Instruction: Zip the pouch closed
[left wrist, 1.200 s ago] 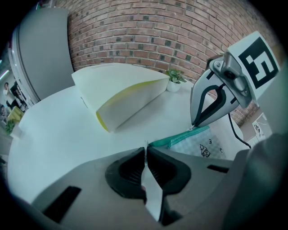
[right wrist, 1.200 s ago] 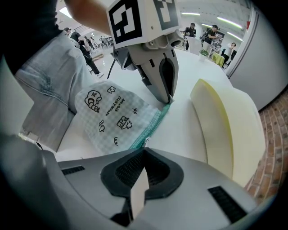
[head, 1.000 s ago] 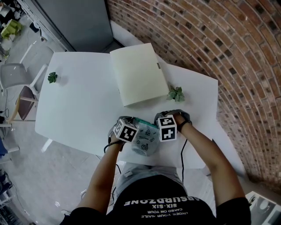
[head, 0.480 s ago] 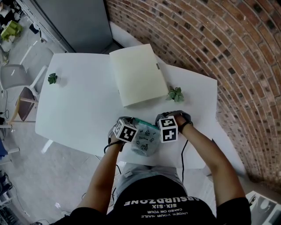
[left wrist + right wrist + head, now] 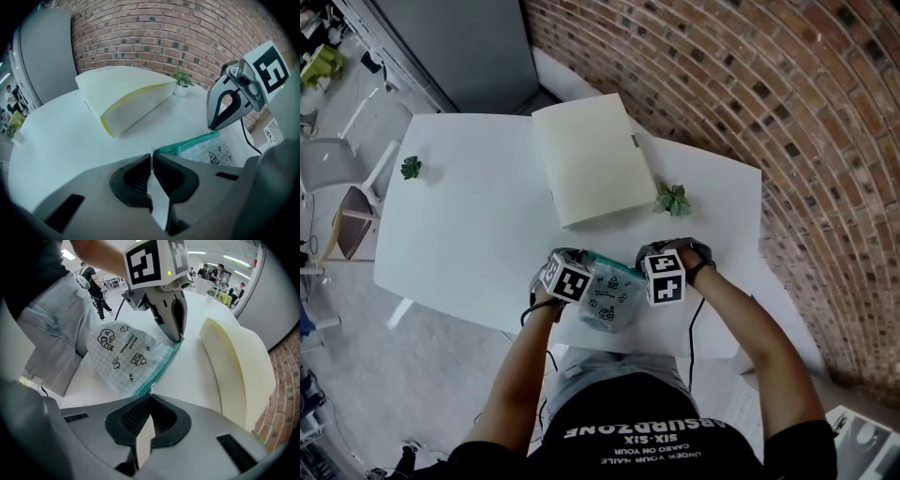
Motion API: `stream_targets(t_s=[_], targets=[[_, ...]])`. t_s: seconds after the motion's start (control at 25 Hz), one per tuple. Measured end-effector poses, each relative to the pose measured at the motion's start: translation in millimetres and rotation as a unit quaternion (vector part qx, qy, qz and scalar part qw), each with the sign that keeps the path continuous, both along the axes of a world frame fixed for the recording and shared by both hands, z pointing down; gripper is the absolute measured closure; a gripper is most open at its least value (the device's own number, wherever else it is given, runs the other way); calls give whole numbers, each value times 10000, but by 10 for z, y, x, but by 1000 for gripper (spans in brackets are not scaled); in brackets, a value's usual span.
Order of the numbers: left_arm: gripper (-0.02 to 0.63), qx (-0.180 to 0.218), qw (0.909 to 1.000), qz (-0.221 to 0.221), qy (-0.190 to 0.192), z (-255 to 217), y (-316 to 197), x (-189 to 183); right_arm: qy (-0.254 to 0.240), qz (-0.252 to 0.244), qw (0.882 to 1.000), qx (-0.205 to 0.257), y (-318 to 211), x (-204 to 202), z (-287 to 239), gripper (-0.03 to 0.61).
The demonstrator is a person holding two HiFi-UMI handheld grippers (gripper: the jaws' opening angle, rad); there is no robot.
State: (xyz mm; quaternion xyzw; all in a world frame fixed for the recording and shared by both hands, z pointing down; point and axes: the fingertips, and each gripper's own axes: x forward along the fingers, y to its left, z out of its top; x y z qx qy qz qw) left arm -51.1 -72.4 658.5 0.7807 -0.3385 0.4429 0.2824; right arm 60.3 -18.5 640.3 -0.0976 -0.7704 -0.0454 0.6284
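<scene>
From my station I noted that both tools matched. The left gripper (image 5: 152,161) and the right gripper (image 5: 149,401) had smooth grey shells with black ribbed pads (image 5: 131,420). Each bore a white cube (image 5: 570,281) printed with black square markers. A thin black cable (image 5: 691,328) ran from the right one. The person wore a black T-shirt (image 5: 694,459) with white lettering, pale grey jeans (image 5: 605,368) and a dark wristband (image 5: 700,268).

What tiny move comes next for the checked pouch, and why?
Probably slide the right gripper slightly away from the left gripper: it pinches the silver zipper pull near the end of the grey checked fabric pouch; the left holds its other end.
</scene>
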Motion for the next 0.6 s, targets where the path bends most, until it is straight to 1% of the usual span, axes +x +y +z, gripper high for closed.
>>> stream_targets(t_s=[0.2,0.4,0.6], targets=[[591,-13,10000,1,-24,9,10,3,-14,40,10000,-13,21,-5,-13,578],[589,-2,10000,-18,-33,7,4,2,181,-78,9998,-2,42,93,26,579],[591,-2,10000,-13,-41,0,4,-3,162,52,9999,-21,78,180,42,578]])
